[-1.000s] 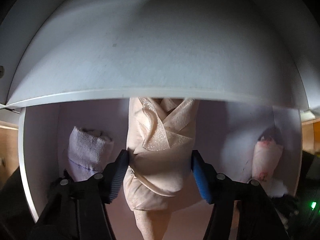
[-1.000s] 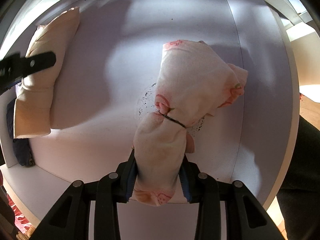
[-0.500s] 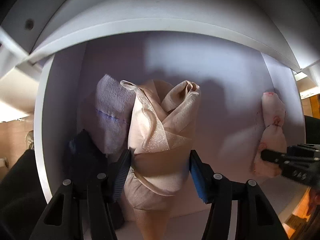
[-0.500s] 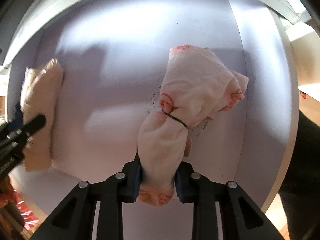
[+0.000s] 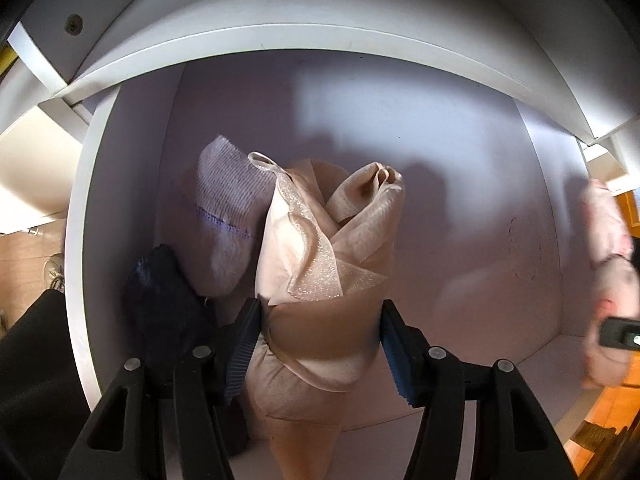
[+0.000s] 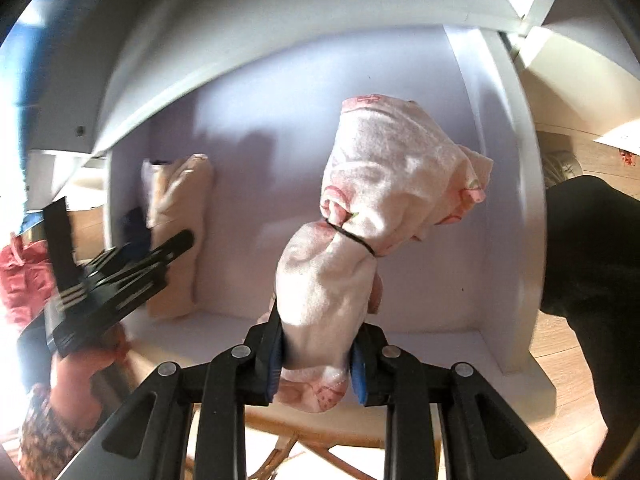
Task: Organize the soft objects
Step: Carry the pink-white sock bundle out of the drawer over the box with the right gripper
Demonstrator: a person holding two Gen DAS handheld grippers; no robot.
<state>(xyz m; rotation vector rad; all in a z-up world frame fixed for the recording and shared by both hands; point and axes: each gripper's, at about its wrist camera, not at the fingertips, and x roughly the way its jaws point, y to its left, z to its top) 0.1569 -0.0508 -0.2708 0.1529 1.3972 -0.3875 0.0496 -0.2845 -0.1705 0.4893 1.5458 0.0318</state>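
The beige bundle (image 5: pixel 324 280) sits clamped in my left claw (image 5: pixel 316 344), inside the white shelf compartment (image 5: pixel 440 184), just beside a ribbed lilac roll (image 5: pixel 228 216) and a dark blue one (image 5: pixel 160 300). My right claw (image 6: pixel 316 360), jaws lately tightened, pinches the pink-printed white bundle (image 6: pixel 376 208) tied with a black band, held before the compartment's right side.

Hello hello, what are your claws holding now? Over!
Left gripper clamps beige bundle. Right gripper clamps pink bundle. Nothing blocking the cubby.
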